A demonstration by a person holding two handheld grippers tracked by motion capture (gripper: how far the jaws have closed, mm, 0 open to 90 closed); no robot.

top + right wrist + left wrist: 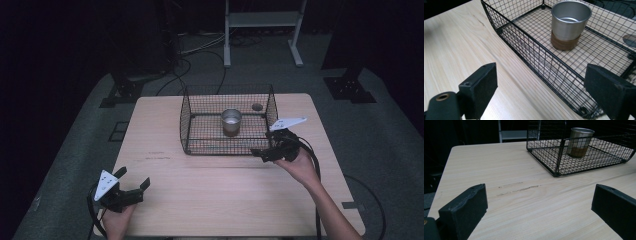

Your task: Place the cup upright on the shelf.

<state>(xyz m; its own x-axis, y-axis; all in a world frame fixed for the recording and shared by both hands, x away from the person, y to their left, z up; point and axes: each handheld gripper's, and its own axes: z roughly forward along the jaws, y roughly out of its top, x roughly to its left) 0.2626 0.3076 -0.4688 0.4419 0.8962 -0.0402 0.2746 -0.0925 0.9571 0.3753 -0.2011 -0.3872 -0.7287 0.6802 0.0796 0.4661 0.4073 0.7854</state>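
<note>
Right gripper (264,152) hovers at the near right corner of the wire basket (200,127), held in the person's right hand (300,167) with its jaws spread apart and nothing between them; in the right gripper view the low front wall of the basket runs across the gap between the two black jaws without touching either pad. Inside the basket stands a metal cup (231,122), upright, open end up, with a brown band round its base (it sits toward the back half of the mesh floor, a little right of centre in the high view). The basket itself rests on the far half of the pale wooden surface (220,185), its tall sides rising at left, right and back. Well apart from all this, the left gripper (132,184) is low over the near left corner of the surface, gripped by the left hand (117,220); its jaws are also wide apart and empty, pointing across bare wood toward the basket, with a few dark scuff marks (519,190) on the surface between them and it.
</note>
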